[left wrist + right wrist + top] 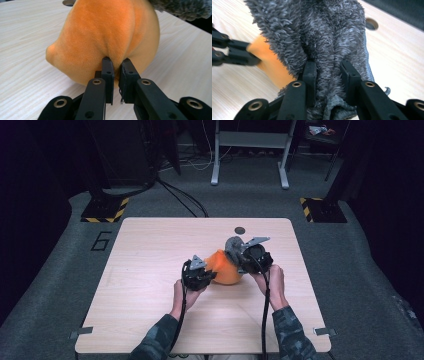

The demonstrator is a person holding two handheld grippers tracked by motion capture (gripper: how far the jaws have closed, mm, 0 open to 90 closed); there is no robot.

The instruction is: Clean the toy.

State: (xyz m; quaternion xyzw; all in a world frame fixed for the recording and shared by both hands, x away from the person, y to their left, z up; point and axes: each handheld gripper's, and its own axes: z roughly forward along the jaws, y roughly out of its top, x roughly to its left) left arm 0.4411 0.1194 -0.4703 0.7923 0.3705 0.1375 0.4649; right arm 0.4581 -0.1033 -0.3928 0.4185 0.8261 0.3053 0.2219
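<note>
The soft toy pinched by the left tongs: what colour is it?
Orange; the soft toy shows best in the left gripper view.

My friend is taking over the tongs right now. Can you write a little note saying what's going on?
Left tongs: shut, pinching a fold of the orange plush toy.
Right tongs: shut on the grey fluffy cloth.
Where: the toy rests mid-way across the wooden table, with the cloth draped over its far side, still touching it.
Done: both things are gripped.
Left: probably pull the cloth and the toy apart, or finish wrapping; which one is meant can't be told. Keep both grips firm.
</note>
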